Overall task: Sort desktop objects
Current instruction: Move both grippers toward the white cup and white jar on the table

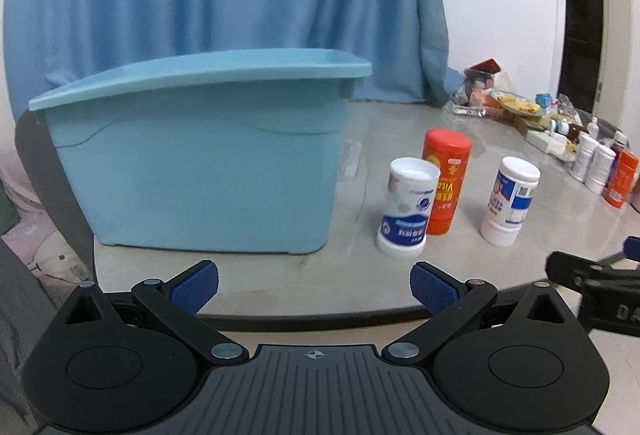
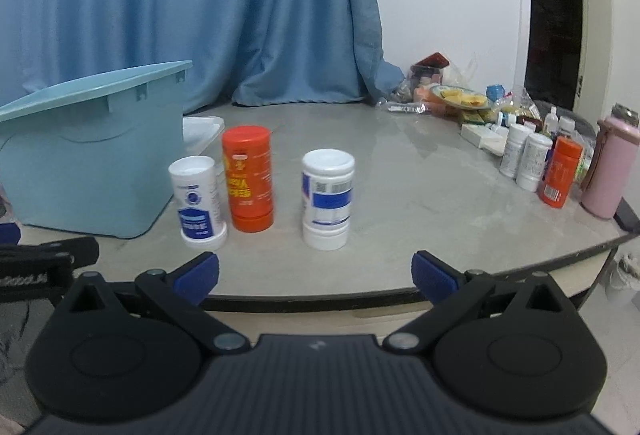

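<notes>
Three bottles stand upside down on the grey table (image 2: 420,203): a white bottle with a blue label (image 1: 406,207) (image 2: 198,201), an orange bottle (image 1: 445,181) (image 2: 249,177) behind it, and a second white bottle (image 1: 510,201) (image 2: 327,198) to the right. A light blue bin (image 1: 200,155) (image 2: 88,151) stands left of them. My left gripper (image 1: 314,289) is open and empty at the table's front edge, in front of the bin. My right gripper (image 2: 316,281) is open and empty at the front edge, in front of the bottles.
At the back right lie snack bags and a plate of food (image 2: 456,97). Several small bottles (image 2: 528,159), another orange bottle (image 2: 559,171) and a pink flask (image 2: 608,167) stand at the right edge. A blue curtain (image 2: 200,3) hangs behind. A white tray (image 2: 202,131) lies behind the bin.
</notes>
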`<state>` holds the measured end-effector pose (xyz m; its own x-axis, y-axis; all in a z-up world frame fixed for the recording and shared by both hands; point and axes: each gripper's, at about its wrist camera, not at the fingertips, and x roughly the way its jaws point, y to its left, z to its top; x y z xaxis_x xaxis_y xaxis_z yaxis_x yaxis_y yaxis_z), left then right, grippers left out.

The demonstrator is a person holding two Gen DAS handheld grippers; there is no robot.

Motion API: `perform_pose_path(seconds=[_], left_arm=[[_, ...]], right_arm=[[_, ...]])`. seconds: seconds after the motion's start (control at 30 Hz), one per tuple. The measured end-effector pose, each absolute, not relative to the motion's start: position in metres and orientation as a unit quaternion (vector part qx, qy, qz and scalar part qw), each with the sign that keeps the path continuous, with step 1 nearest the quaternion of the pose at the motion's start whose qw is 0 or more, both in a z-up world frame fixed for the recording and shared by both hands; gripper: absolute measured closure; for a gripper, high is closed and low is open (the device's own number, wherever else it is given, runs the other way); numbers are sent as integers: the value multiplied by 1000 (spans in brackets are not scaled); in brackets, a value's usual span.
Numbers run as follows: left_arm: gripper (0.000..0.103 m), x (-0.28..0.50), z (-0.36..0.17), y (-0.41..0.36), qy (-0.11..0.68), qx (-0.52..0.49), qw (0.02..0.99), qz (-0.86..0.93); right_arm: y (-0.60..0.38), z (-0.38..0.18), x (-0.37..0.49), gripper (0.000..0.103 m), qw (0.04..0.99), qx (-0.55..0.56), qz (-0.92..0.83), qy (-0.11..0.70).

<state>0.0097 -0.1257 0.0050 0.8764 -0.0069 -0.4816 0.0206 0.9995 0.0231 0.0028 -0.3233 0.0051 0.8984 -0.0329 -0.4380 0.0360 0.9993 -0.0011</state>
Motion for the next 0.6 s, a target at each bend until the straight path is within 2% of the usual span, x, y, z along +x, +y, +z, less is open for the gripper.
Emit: perform_pose_path(seconds=[0.6], left_arm=[[0,40,1,-184,232,-1,972,28]], right_arm=[[-357,-11,53,0,980,-11,32,198]])
